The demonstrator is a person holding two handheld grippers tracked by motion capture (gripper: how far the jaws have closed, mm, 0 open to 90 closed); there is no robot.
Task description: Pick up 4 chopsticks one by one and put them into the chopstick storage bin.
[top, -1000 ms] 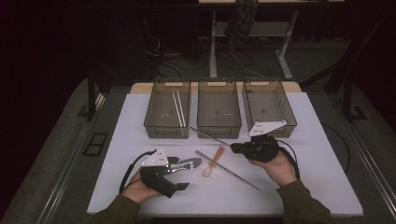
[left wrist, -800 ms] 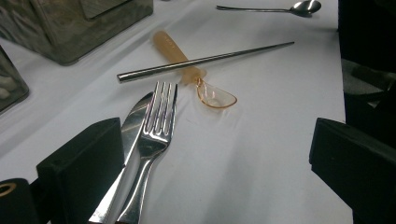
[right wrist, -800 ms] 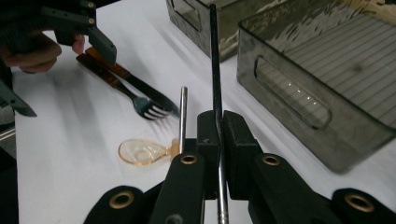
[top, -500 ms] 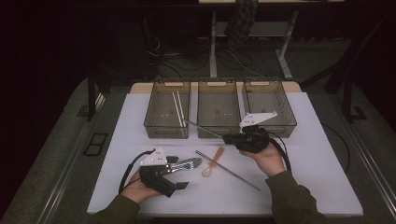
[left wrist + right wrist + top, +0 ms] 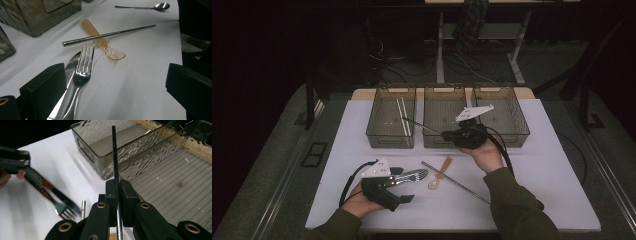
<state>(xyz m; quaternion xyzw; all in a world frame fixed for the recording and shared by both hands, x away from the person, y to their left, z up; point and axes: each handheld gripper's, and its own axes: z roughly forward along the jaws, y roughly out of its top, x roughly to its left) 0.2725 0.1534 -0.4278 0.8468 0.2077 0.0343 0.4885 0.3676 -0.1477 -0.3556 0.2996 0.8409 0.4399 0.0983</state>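
Raised over the middle bin [image 5: 445,140], right tool [image 5: 446,134] (jaws closed) grips chopstick [image 5: 422,126]

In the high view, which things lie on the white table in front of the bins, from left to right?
Left gripper → fork → plastic spoon → metal chopstick.

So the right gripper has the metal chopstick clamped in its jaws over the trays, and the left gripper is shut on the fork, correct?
Not quite. The right gripper does clamp the metal chopstick over the trays, but the left gripper is open: in the left gripper view its jaws stand wide apart, with the fork lying on the table beside the left jaw.
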